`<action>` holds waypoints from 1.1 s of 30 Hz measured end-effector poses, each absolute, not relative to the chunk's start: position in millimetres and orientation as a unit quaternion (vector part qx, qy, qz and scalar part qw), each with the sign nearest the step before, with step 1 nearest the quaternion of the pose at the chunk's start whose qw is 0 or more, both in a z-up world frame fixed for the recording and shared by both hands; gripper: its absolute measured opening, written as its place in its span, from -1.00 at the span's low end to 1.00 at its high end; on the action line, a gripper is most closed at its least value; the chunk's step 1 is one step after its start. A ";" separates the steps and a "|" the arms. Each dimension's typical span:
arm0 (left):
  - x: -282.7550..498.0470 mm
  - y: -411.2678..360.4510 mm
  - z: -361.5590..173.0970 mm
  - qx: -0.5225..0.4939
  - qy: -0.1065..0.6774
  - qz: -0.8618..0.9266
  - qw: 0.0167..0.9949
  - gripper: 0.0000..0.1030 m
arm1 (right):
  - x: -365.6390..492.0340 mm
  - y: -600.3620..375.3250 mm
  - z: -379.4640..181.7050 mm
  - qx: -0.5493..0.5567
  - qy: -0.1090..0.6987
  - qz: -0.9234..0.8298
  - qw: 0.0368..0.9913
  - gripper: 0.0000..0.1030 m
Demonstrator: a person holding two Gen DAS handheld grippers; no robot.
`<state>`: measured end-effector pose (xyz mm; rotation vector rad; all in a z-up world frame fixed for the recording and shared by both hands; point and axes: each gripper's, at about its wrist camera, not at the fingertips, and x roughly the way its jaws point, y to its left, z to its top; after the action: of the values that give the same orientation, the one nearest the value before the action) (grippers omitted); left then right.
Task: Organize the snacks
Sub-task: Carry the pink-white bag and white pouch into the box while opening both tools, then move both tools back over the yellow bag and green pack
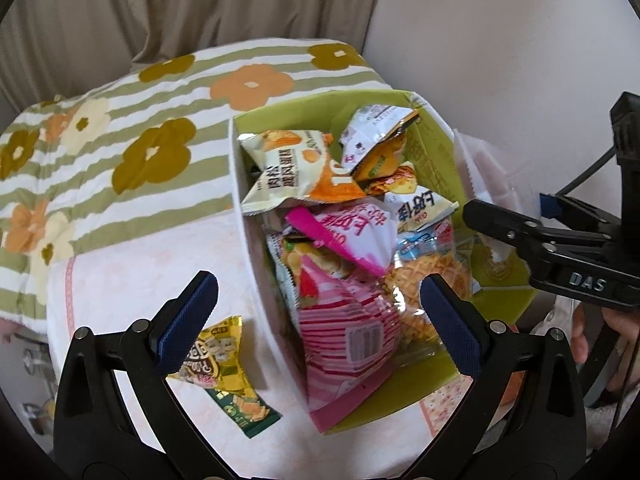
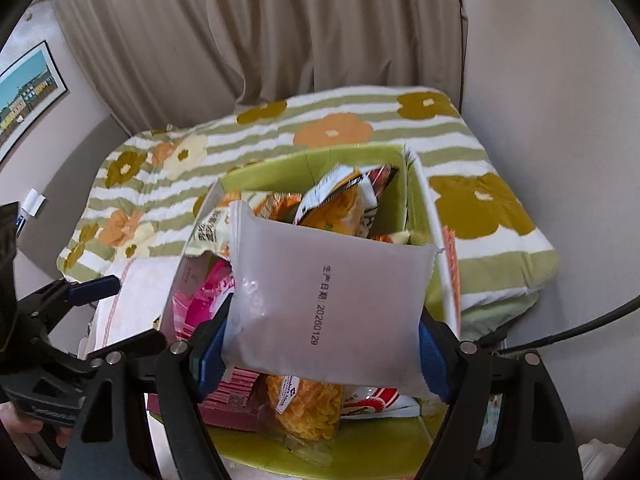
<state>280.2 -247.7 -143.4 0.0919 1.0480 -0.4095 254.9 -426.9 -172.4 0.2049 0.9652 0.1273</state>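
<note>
Snacks fill the green box almost to its rim, and you have one more, a frosted white packet, held over the open top by your right gripper, its jaws clamped on the packet's two side edges. The likely trouble is the heap itself: packets at the far end already lean above the rim, so if you let go from this height the white packet may slide off the pink striped bag and tip over the wall onto the bed. The grip sits only on the crimped edges, and a slack film bag could slip out early if you tilt it. Your right gripper points forward and down over the near end of the box. Your left gripper hovers low at the near-left corner with its jaws wide apart and nothing between them. A yellow packet and a green stick pack lie outside the box on the pale cloth, just beside its left wall, easy to overlook.
</note>
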 end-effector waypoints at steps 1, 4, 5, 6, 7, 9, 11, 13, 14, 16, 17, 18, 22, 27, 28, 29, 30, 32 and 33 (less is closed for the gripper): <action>279.8 -245.1 -143.5 0.042 0.497 -0.192 0.845 0.96 | 256.0 -425.8 -174.6 0.099 0.464 0.062 0.878 0.59; 276.0 -238.6 -143.3 0.038 0.495 -0.185 0.848 0.96 | 253.3 -422.5 -173.9 0.098 0.449 0.063 0.886 0.91; 274.0 -236.2 -143.1 0.038 0.494 -0.183 0.849 0.96 | 251.6 -420.8 -172.5 0.093 0.444 0.067 0.888 0.92; 272.5 -235.0 -143.3 0.039 0.493 -0.181 0.850 0.96 | 249.2 -418.6 -171.5 0.085 0.442 0.071 0.890 0.92; 270.5 -233.1 -143.3 0.039 0.492 -0.178 0.851 0.96 | 245.0 -415.4 -170.6 0.074 0.438 0.074 0.893 0.92; 267.5 -229.3 -142.5 0.036 0.491 -0.175 0.853 0.96 | 240.2 -411.4 -170.2 0.066 0.439 0.077 0.893 0.92; 263.4 -226.1 -139.9 0.034 0.488 -0.173 0.855 0.96 | 235.1 -410.0 -169.3 0.070 0.441 0.081 0.891 0.92; 258.9 -224.8 -134.6 0.034 0.482 -0.171 0.859 0.96 | 230.5 -409.4 -163.6 0.073 0.434 0.085 0.894 0.92; 255.4 -224.2 -131.2 0.036 0.477 -0.170 0.862 0.96 | 227.9 -408.5 -159.7 0.071 0.429 0.086 0.896 0.92; 249.7 -224.7 -123.3 0.041 0.467 -0.166 0.868 0.96 | 224.7 -406.9 -151.2 0.064 0.419 0.088 0.901 0.92; 246.8 -225.2 -120.4 0.042 0.462 -0.164 0.871 0.96 | 222.7 -406.0 -147.8 0.063 0.415 0.092 0.903 0.92; 243.8 -225.0 -117.3 0.044 0.458 -0.162 0.873 0.96 | 220.3 -405.0 -143.5 0.063 0.411 0.097 0.904 0.92; 231.2 -219.1 -110.7 0.041 0.454 -0.147 0.878 0.96 | 214.8 -402.1 -137.1 0.069 0.404 0.119 0.905 0.92; 210.3 -203.9 -105.6 0.055 0.455 -0.120 0.881 0.96 | 203.7 -384.1 -134.5 0.047 0.399 0.146 0.904 0.92; 206.8 -199.2 -105.5 0.057 0.454 -0.115 0.882 0.96 | 200.8 -381.0 -133.9 0.044 0.396 0.149 0.905 0.92; 201.7 -190.9 -105.4 0.056 0.453 -0.109 0.883 0.96 | 198.0 -377.7 -133.2 0.043 0.394 0.153 0.905 0.92; 199.1 -185.6 -106.1 0.053 0.452 -0.107 0.884 0.96 | 194.4 -372.5 -132.4 0.043 0.391 0.161 0.905 0.92; 193.2 -165.2 -108.1 0.038 0.453 -0.101 0.885 0.96 | 189.0 -365.2 -130.8 0.045 0.387 0.168 0.905 0.92; 192.3 -157.6 -109.3 0.032 0.453 -0.099 0.885 0.96 | 185.4 -358.2 -129.3 0.044 0.387 0.172 0.905 0.92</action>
<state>192.3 -157.6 -109.4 0.0672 0.9434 -0.2051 185.4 -358.2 -129.3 0.0913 0.7993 0.3556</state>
